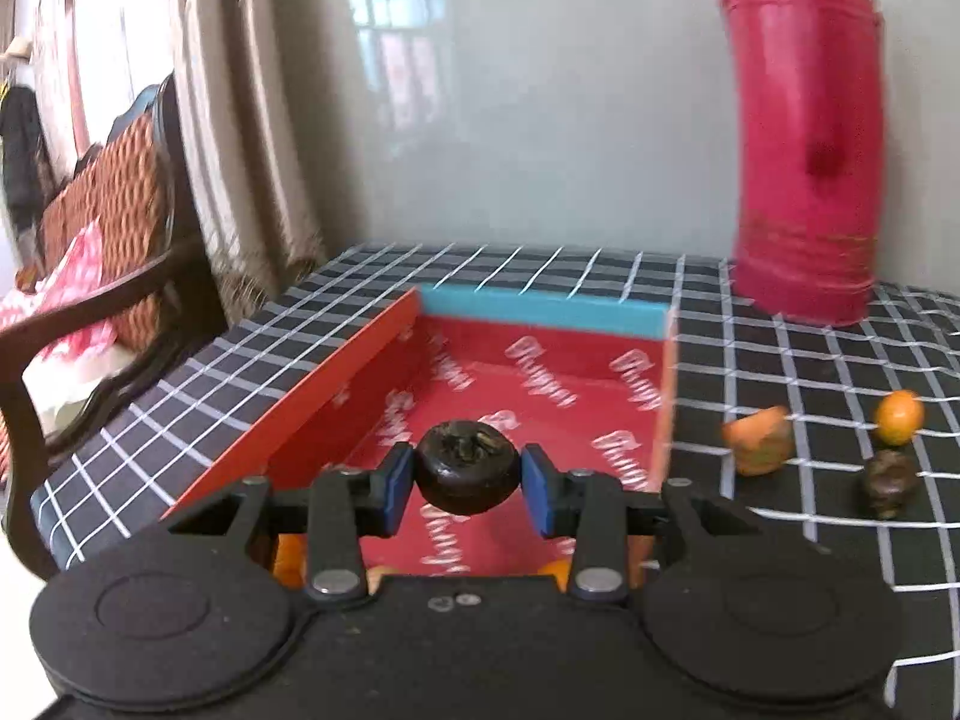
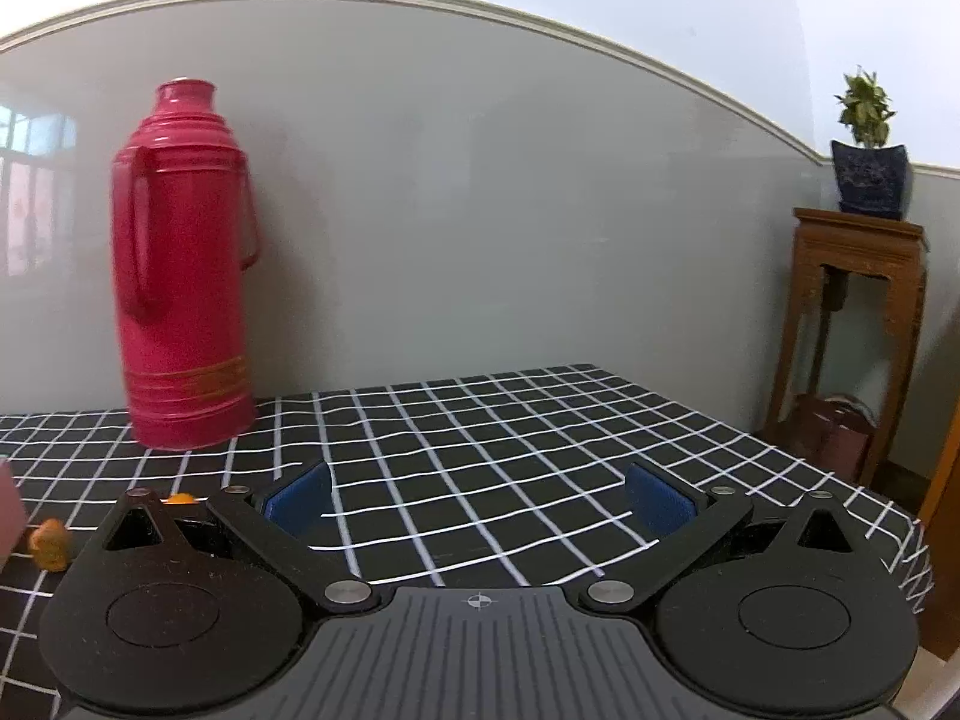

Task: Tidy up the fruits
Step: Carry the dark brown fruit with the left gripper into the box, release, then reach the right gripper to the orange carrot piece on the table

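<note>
Clamped between my left gripper's (image 1: pixel 467 479) blue pads (image 1: pixel 396 489) sits a dark, round fruit (image 1: pixel 468 468), its dried calyx turned toward the lens. I hold it above the red box (image 1: pixel 540 372), which has a red printed floor, an orange side wall at ten o'clock and a blue far wall at twelve. Bits of orange fruit (image 1: pixel 288 561) show just under my left finger, low inside the box, mostly hidden by the gripper body.

Out on the black-and-white checked cloth (image 1: pixel 810 360), at three o'clock from the held fruit, lie three loose pieces: an orange lumpy fruit (image 1: pixel 759 441) just beside the box's right wall, a small round orange fruit (image 1: pixel 898 417) farther right, and another dark fruit (image 1: pixel 890 483) near that one. A tall pink thermos (image 1: pixel 810 138) stands on the cloth at one o'clock, against the pale wall.

My right gripper (image 2: pixel 479 501) has its jaws spread wide, nothing between them but checked cloth. From its view the thermos stands at ten o'clock, and the orange lumpy fruit lies at nine o'clock, low by my left finger. At two o'clock a wooden stand (image 2: pixel 852 324) carries a potted plant (image 2: pixel 867 150) beyond the table's edge.
</note>
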A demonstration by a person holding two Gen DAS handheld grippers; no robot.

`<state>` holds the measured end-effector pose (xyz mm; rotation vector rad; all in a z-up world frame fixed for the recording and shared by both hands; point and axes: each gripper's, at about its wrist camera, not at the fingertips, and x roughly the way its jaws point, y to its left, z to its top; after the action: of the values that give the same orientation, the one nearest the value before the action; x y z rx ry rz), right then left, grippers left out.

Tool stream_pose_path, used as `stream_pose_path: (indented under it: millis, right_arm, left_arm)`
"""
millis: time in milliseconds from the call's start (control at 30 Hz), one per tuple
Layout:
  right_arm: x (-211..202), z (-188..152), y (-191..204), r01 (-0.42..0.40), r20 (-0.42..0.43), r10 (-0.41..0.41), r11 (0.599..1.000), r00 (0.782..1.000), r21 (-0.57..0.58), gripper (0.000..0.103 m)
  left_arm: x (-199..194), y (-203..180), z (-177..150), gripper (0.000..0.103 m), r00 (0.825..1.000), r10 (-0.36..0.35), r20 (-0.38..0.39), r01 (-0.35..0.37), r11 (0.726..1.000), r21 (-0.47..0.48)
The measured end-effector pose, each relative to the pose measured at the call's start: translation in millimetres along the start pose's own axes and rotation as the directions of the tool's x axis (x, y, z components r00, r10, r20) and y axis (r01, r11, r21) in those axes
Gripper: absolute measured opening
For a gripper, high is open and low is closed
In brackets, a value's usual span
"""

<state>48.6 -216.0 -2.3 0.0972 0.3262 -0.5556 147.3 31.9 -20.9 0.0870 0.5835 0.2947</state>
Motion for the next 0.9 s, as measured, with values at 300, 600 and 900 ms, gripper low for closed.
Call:
stream_pose_path:
  millis: [300, 600, 900]
  right_arm:
    - [-1, 0, 23, -0.073, -0.011, 0.073, 0.997, 0.997, -0.012, 0.103]
    - [1, 0, 45, -0.207, -0.059, 0.208, 0.978, 0.976, 0.020, 0.103]
    - [0, -4, 84, -0.333, -0.113, 0.331, 0.943, 0.937, 0.002, 0.103]
  left_arm:
    - [10, 25, -3, 0.048, 0.995, 0.026, -0.093, -0.029, 0.999, -0.038]
    - [-18, 49, 1, 0.091, 1.000, 0.013, 0.023, -0.011, 0.999, -0.044]
    - [-13, 92, 2, 0.097, 0.996, 0.089, 0.020, -0.087, 0.992, -0.086]
